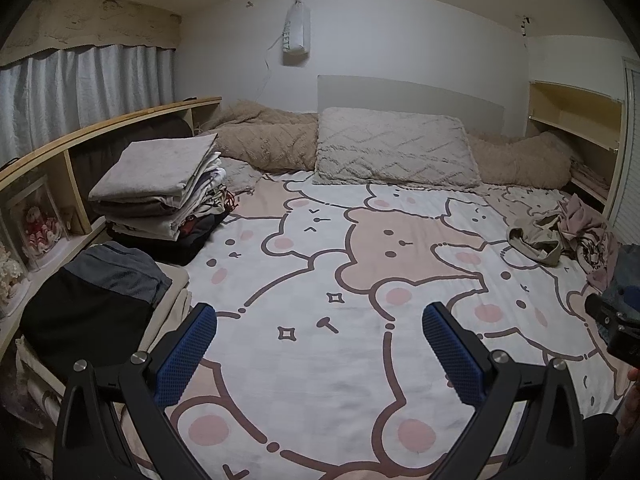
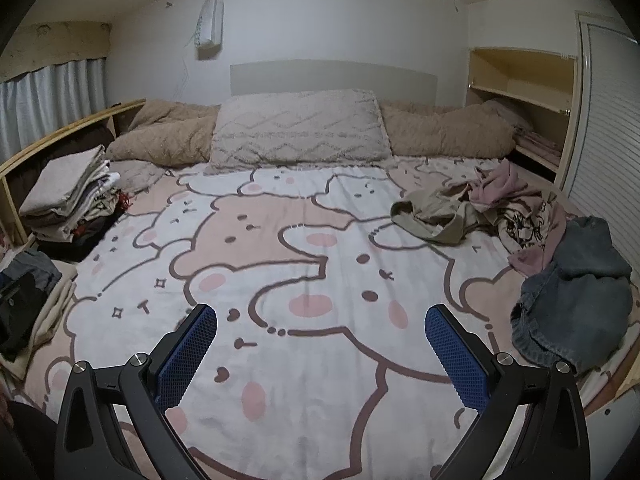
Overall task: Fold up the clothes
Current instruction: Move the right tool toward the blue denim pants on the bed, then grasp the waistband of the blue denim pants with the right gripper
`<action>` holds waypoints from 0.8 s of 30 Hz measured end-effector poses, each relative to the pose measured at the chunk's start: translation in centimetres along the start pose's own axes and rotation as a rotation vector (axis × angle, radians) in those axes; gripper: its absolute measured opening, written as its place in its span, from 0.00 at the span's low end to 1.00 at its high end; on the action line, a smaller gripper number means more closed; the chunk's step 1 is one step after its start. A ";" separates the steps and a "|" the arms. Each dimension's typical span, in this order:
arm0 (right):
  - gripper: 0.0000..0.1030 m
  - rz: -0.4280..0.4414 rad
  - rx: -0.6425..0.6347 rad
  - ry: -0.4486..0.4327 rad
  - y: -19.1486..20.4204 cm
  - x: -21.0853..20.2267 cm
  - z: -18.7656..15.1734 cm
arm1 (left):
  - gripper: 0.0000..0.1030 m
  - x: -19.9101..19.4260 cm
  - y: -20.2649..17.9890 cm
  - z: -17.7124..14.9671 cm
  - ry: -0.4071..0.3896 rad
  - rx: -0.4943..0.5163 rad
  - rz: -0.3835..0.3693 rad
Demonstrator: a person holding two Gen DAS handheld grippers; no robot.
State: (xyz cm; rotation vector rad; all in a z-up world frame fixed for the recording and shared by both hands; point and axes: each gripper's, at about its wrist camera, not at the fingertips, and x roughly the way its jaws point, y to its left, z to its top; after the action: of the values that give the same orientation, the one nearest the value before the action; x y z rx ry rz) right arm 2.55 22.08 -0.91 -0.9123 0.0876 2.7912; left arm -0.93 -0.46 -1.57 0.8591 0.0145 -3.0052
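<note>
Right wrist view: we see unfolded clothes (image 2: 480, 208) heaped far right on the bed (image 2: 320, 280), with denim jeans (image 2: 576, 304) nearer; left wrist view hides most denim but details the folded stack (image 1: 160, 188). Left gripper (image 1: 320, 320) and right gripper (image 2: 320, 320) are both spread, empty.

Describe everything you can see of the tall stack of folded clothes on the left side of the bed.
The stack of folded clothes sits on the bear-print bedspread at its left edge, against the wooden side shelf. It holds many layers: a pale grey-beige piece on top, white, cream and brown ones below, a patterned one with red accents, and dark fabric at the bottom. The folds face the bed's middle. The top piece tilts slightly. A quilted beige blanket lies just behind it. Neither claw touches it.
</note>
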 end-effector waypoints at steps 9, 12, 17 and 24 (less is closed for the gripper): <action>1.00 -0.088 0.092 0.085 -2.5 2.3 -2.1 | 1.00 1.7 -0.4 -1.2 0.039 0.002 -0.032; 1.00 -0.067 0.105 0.071 -2.8 2.3 -1.8 | 1.00 2.3 -0.8 -1.2 0.050 0.008 -0.034; 1.00 -0.260 0.081 0.054 -6.3 4.2 0.6 | 1.00 2.6 -1.4 -1.2 0.041 0.032 -0.030; 1.00 -0.538 0.089 0.071 -13.7 7.7 0.9 | 1.00 3.5 -1.9 -1.2 0.061 0.040 -0.031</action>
State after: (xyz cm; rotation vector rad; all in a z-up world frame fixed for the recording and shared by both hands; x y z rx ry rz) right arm -1.13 36.96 -4.59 -0.8601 -0.0220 2.2429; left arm -3.27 1.40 -4.45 0.9624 -0.0325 -3.0167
